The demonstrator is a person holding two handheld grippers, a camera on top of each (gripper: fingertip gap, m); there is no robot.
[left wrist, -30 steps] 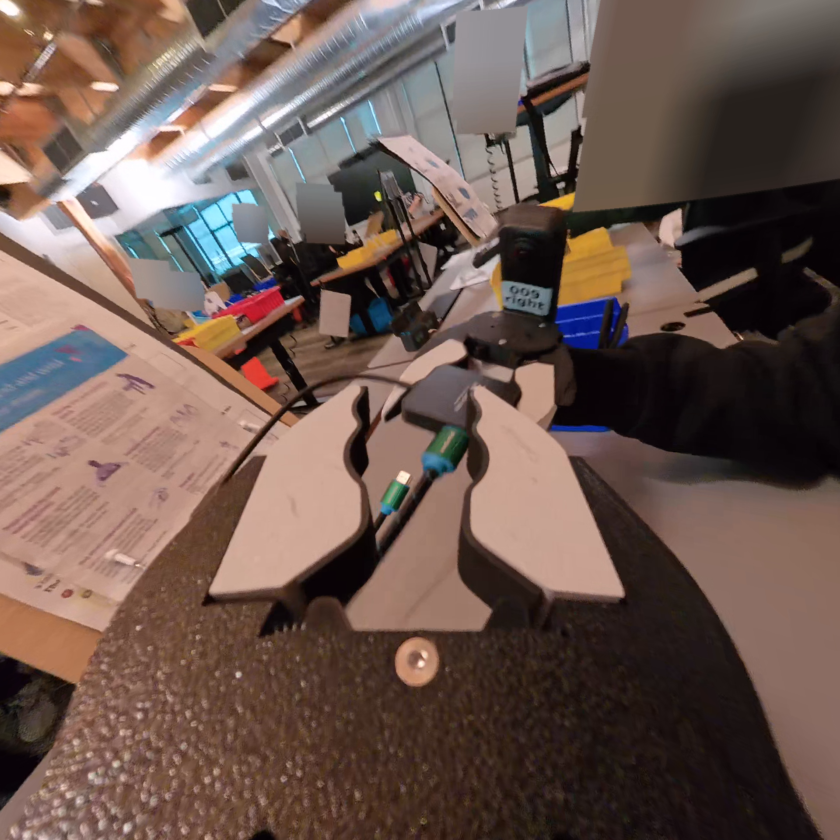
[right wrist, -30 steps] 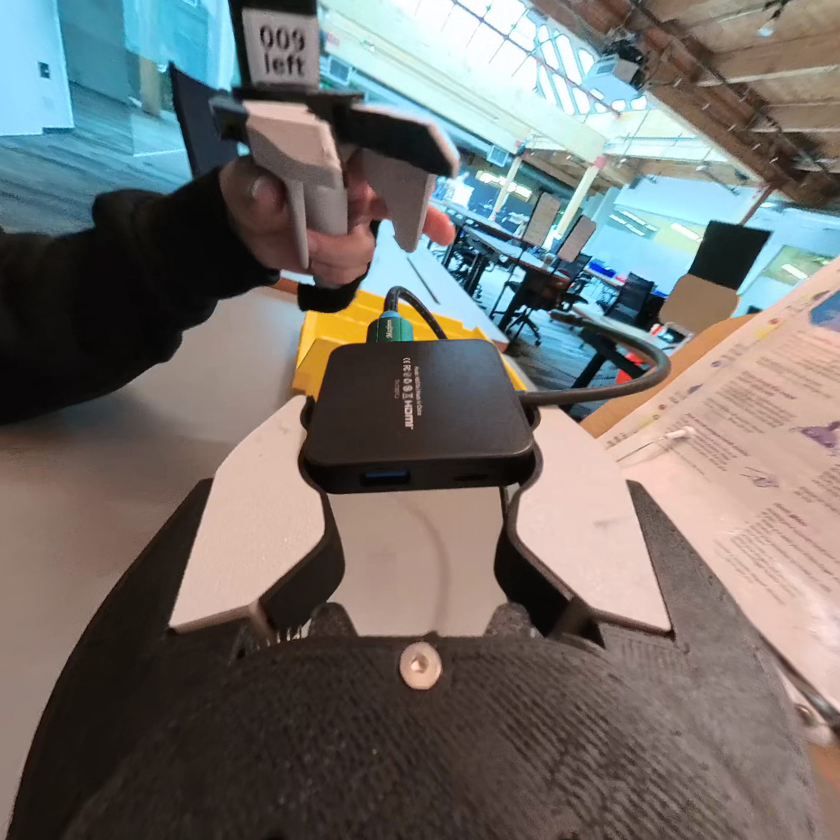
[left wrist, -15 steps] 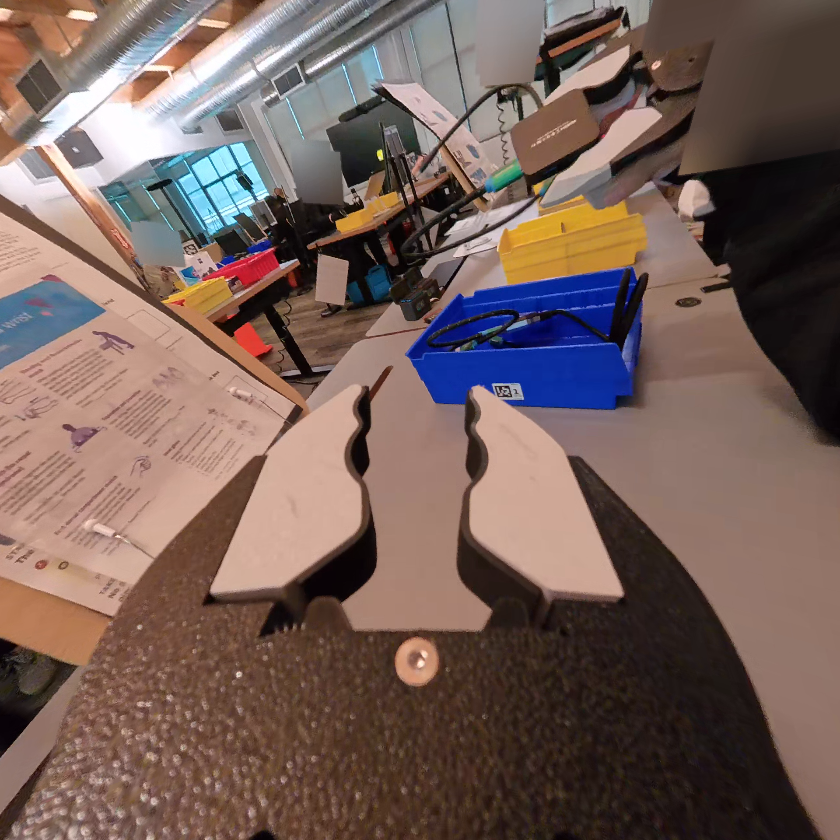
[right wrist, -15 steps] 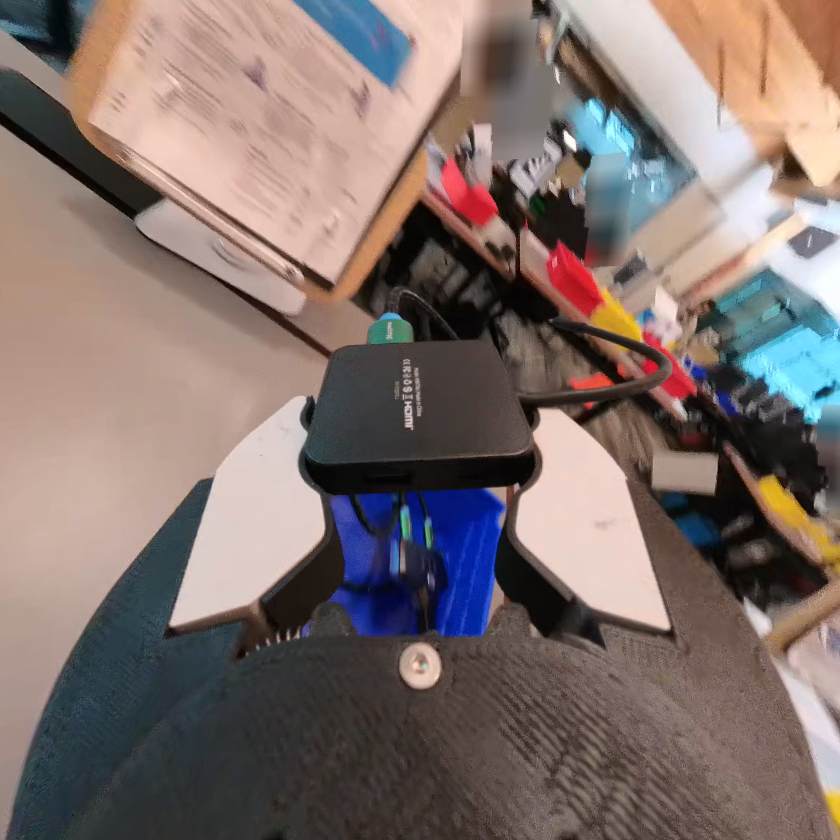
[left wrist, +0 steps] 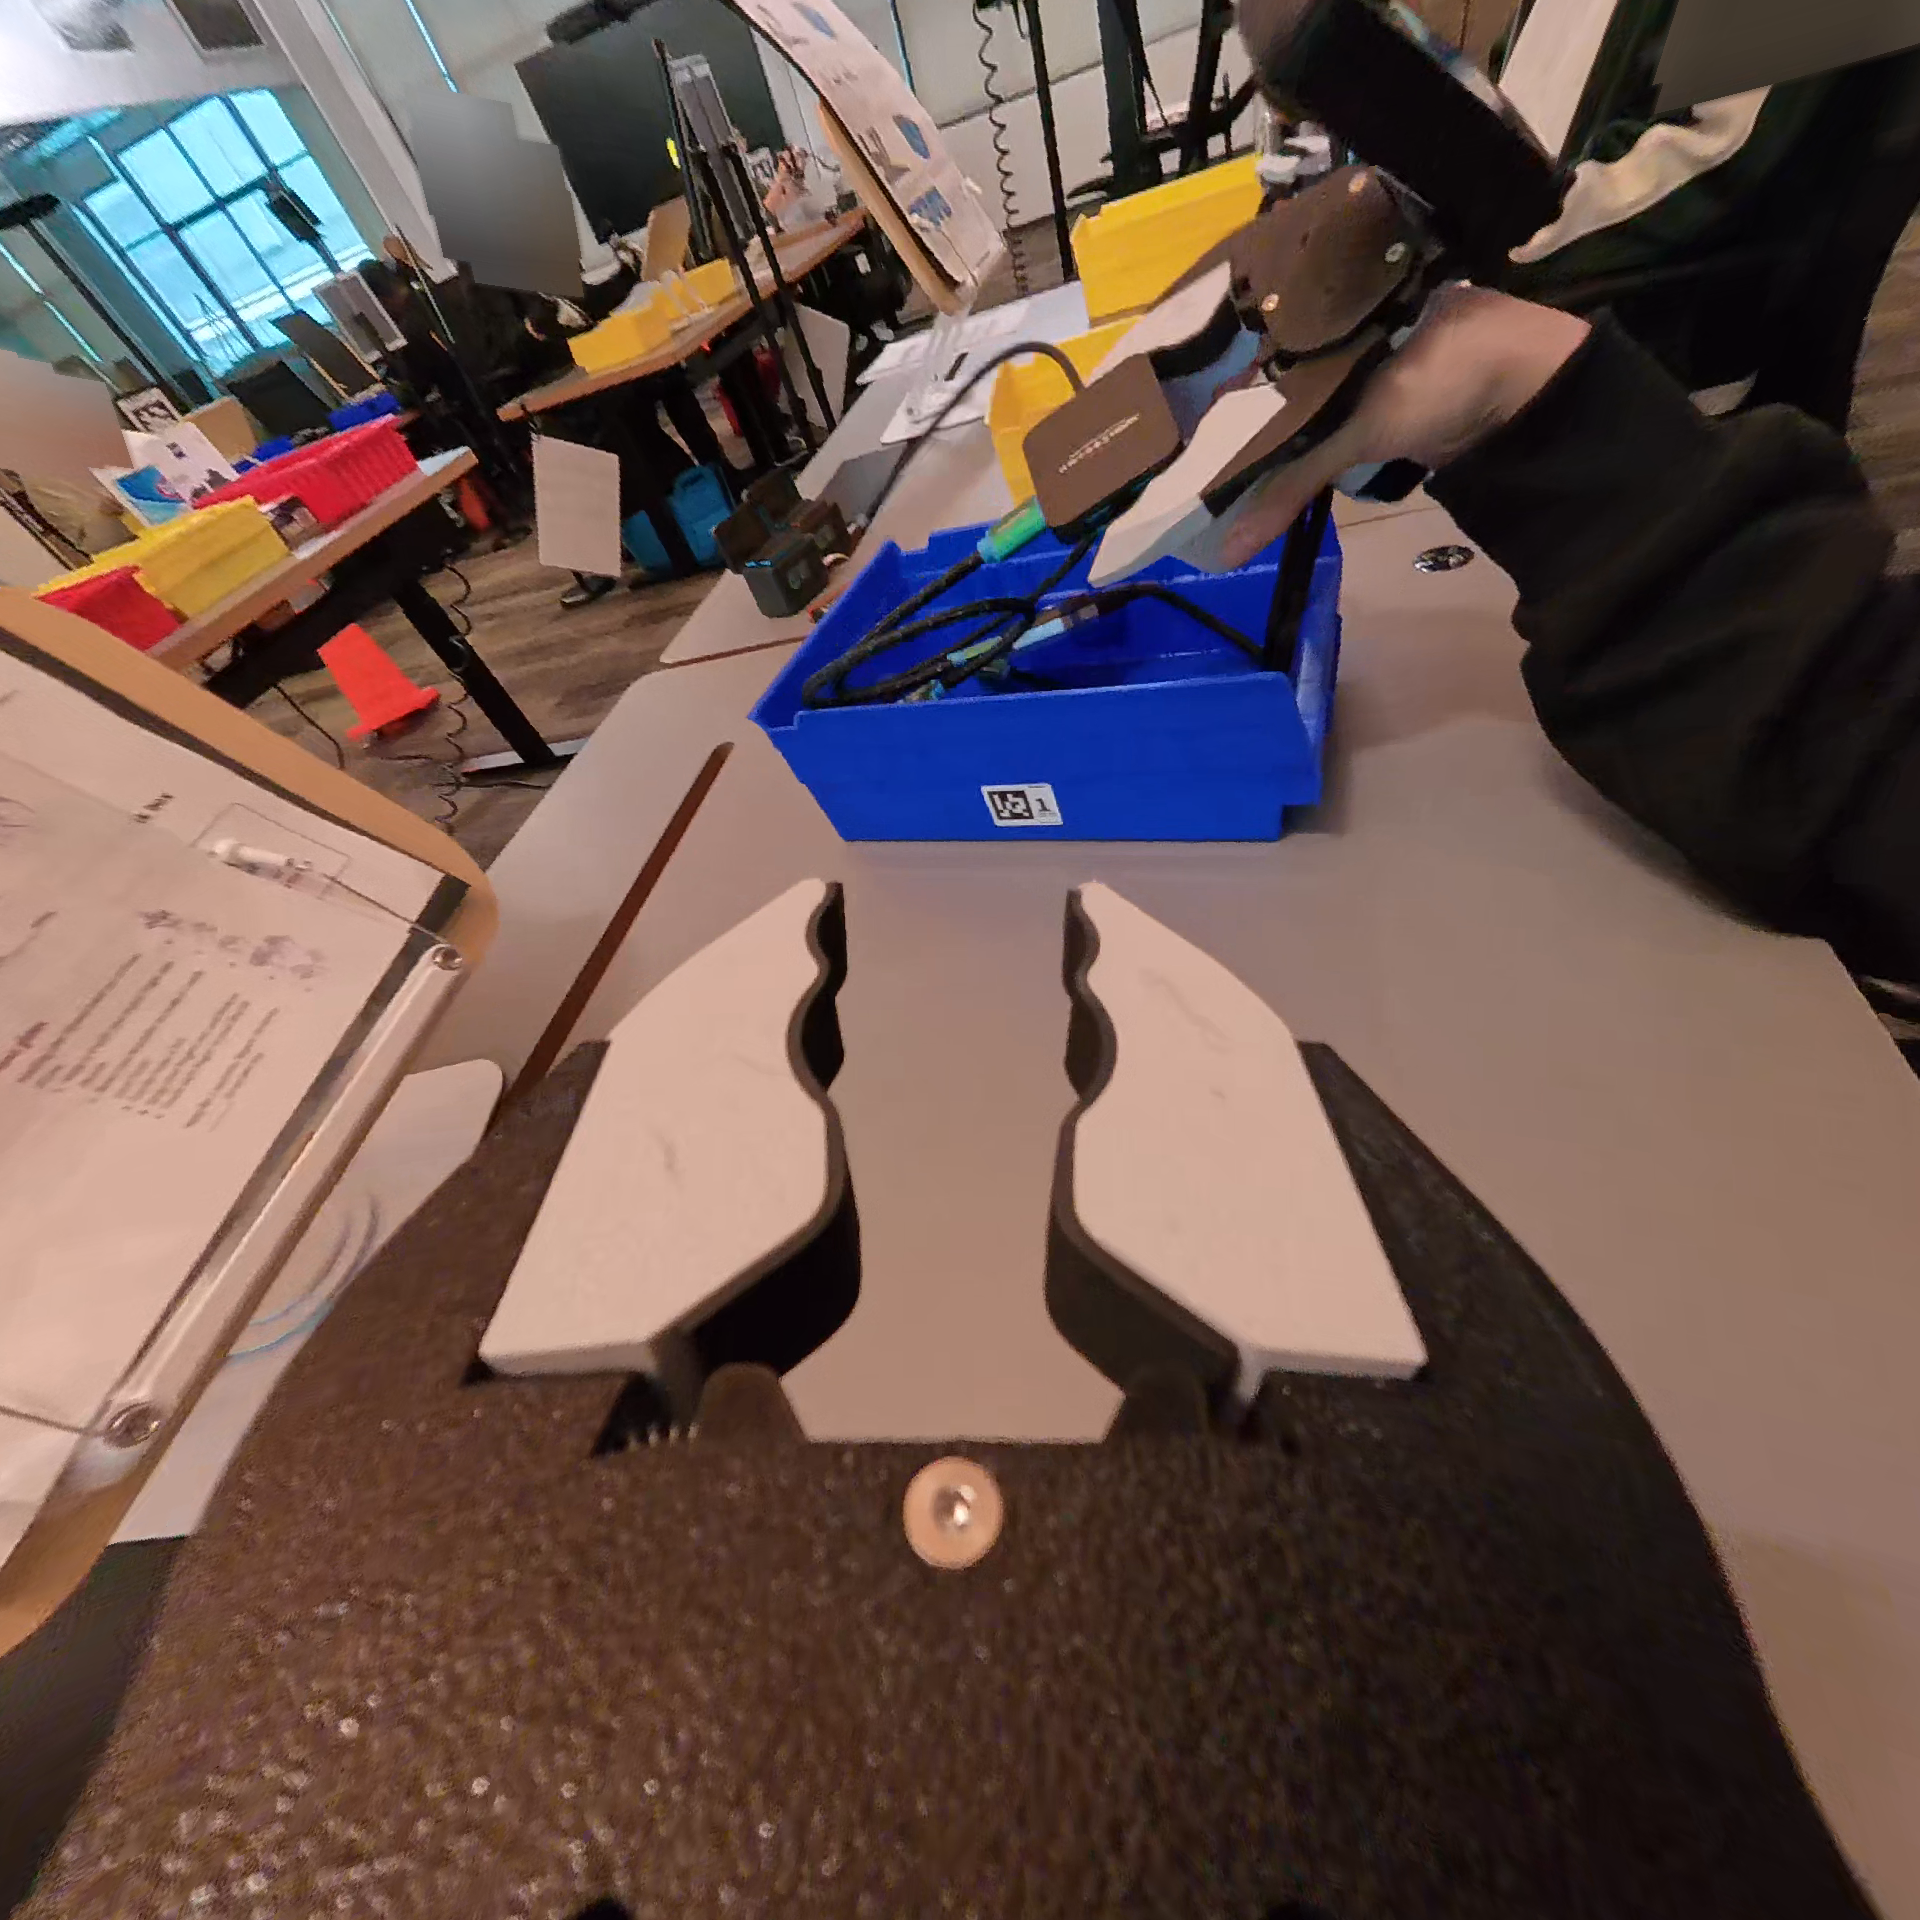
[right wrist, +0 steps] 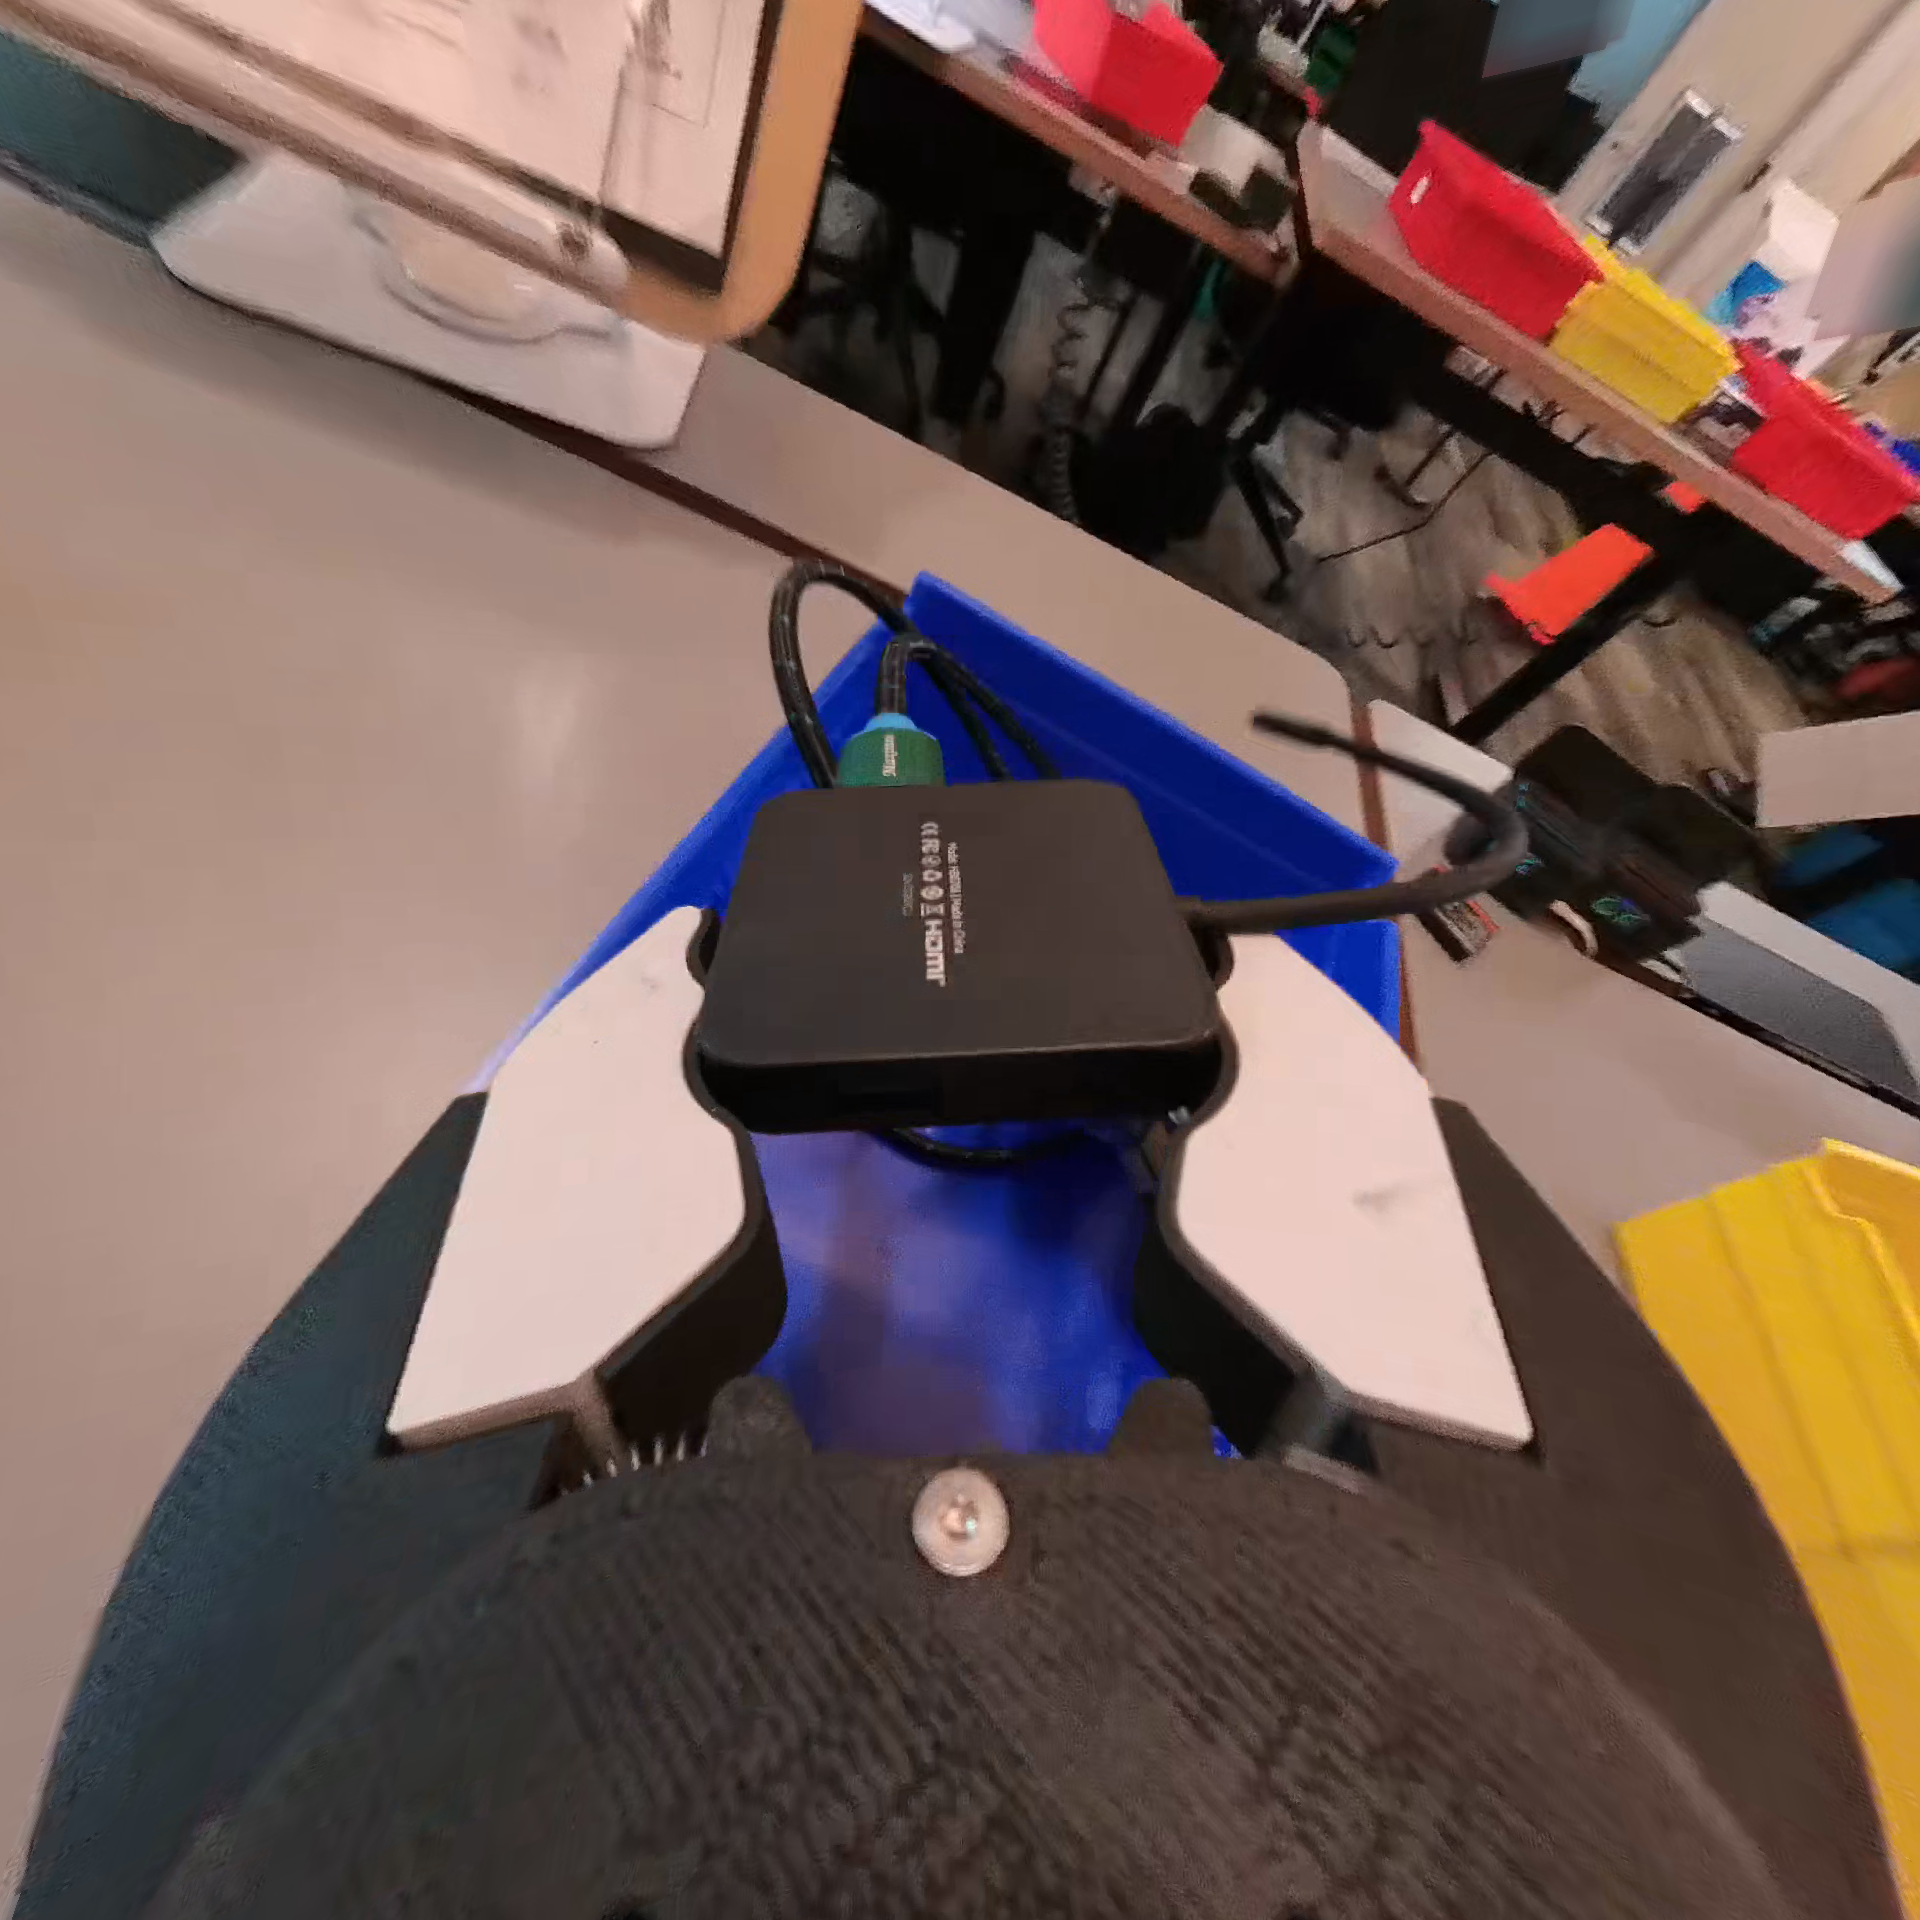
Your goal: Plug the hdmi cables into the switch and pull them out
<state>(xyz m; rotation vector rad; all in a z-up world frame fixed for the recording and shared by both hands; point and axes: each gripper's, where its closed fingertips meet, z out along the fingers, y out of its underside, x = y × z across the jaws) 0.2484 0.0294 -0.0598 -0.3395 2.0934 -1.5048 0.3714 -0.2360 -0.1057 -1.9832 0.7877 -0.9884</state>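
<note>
right wrist view | right claw point(right wrist: 956, 1029) clamped on switch point(right wrist: 951, 940) above blue bin point(right wrist: 1195, 769) | left claw point(left wrist: 951, 997) apart, empty

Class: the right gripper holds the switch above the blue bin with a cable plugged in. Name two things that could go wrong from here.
1. The switch sits only at the right gripper's tips; the hanging cable may tug it loose.
2. Cable loops lie in the blue bin; they might snag when lifted.

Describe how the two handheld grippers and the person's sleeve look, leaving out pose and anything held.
Each gripper, left and right, has two flat pale grey fingers with wavy black inner edges, on a rough black speckled body with one silver screw. The sleeve is black.
</note>
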